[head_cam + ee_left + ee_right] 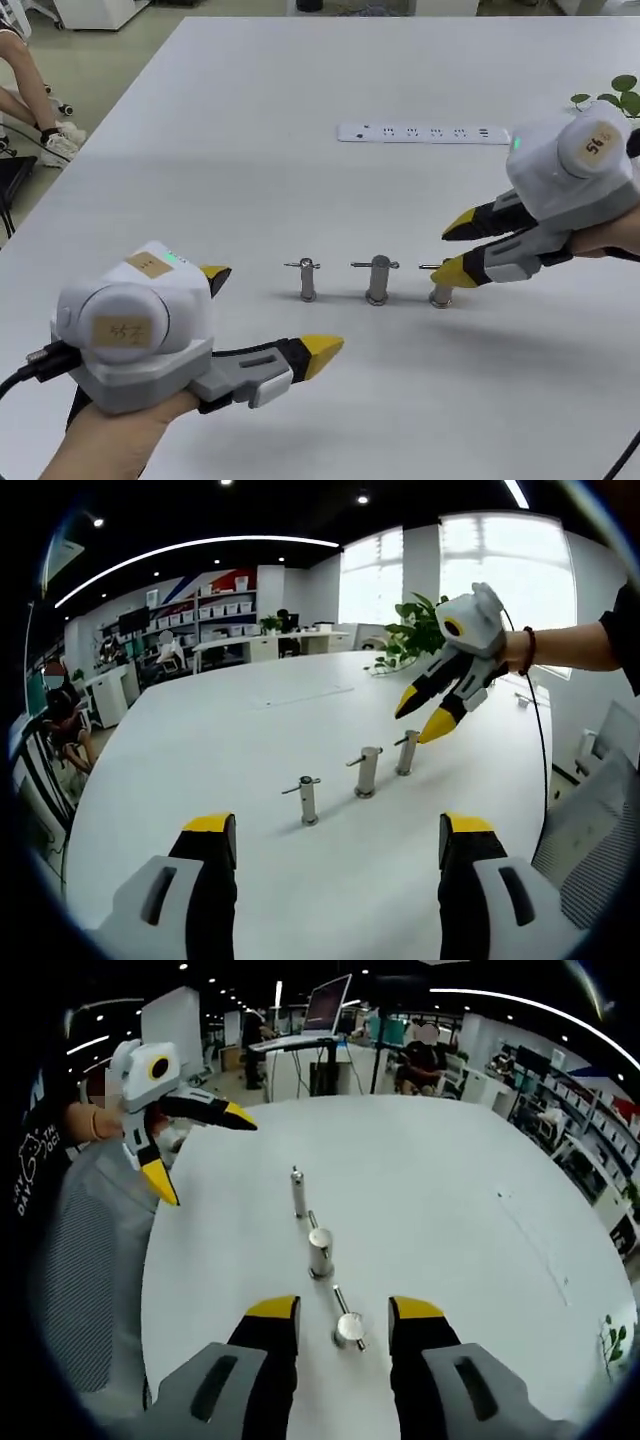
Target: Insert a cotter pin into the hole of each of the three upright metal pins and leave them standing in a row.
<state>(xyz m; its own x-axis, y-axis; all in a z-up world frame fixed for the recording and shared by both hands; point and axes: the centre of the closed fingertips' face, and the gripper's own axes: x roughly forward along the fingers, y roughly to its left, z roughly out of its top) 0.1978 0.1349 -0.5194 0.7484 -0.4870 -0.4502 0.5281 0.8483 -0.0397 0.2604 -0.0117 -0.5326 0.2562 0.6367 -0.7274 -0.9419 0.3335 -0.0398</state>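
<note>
Near the middle of the white table, three metal pins are standing upright in a row, each with a thin cotter pin crossing its head. They are looking stiff, smooth and narrow-footed, so probably easy to topple; I'd take hold low on the shank. The right gripper is hovering at 3 o'clock of the row, jaws spread and flanking the end pin without touching. The left gripper is waiting at 7 o'clock, well apart, its jaws wide and empty.
</note>
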